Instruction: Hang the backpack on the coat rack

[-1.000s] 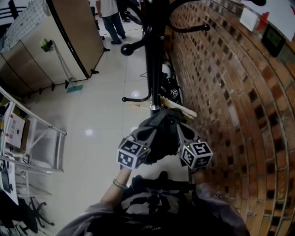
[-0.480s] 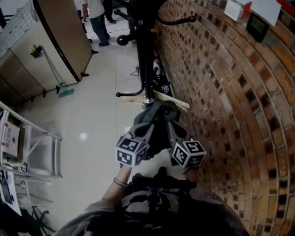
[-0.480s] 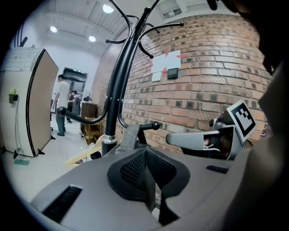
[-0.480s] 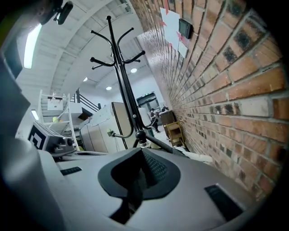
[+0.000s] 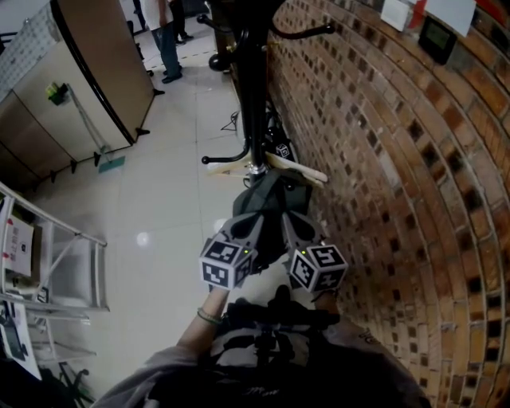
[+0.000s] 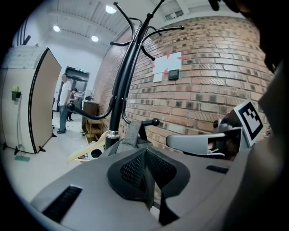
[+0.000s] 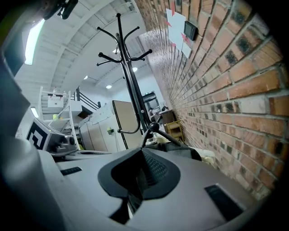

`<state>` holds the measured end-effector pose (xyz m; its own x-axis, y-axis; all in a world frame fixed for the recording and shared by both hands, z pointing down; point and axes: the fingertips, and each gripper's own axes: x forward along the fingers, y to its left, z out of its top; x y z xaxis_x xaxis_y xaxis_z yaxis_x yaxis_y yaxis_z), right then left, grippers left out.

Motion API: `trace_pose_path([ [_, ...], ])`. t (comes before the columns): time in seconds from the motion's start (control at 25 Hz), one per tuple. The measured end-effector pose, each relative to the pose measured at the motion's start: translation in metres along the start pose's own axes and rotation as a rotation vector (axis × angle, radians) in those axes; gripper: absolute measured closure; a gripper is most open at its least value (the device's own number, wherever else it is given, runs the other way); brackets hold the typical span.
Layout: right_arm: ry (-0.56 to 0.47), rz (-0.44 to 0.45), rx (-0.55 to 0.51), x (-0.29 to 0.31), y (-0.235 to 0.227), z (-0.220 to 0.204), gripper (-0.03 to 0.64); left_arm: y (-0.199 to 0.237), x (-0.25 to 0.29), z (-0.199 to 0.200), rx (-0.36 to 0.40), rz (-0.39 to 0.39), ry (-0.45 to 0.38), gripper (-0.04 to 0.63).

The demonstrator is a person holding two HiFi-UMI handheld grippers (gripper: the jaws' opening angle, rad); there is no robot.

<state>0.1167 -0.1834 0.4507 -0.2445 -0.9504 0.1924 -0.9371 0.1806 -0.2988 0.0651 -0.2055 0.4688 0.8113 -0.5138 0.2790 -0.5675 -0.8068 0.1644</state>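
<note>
A brick wall point(image 5: 382, 159) runs along a pale tiled floor point(image 5: 159, 207). The black coat rack point(image 5: 253, 96) stands just beside the wall. The grey backpack point(image 5: 275, 195) hangs low near the rack's pole, and what is inside it cannot be seen. The left gripper point(image 5: 256, 223) and the right gripper point(image 5: 288, 221) both have their jaws pressed together on the backpack's top.

— What stands to the right of the right gripper point(image 5: 288, 223)?
— A red brick wall point(image 5: 382, 175), running on ahead, with white papers point(image 6: 163, 68) and a small dark device point(image 6: 174, 74) fixed high on it.
— And to the left of the left gripper point(image 5: 253, 227)?
— Glossy pale floor tiles point(image 5: 159, 207) and a metal shelving frame point(image 5: 56, 263). Farther ahead is a tan partition panel point(image 5: 103, 72) edged in black. Round ceiling lights point(image 6: 110, 8) glow overhead.
</note>
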Motion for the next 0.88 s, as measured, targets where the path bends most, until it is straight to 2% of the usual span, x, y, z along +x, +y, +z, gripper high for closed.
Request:
trace_pose_path([
  [0.68,0.015,-0.016,-0.023,0.0039,0.0075,-0.0038,0.607,0.0078,-0.0089,-0.0051,-0.028,0.001,0.002,0.591],
  [0.88,0.010,0.006,-0.021,0.0069,0.0059,-0.0048,0.607,0.0080,-0.0054,-0.0052,-0.033,-0.002,0.003,0.591],
])
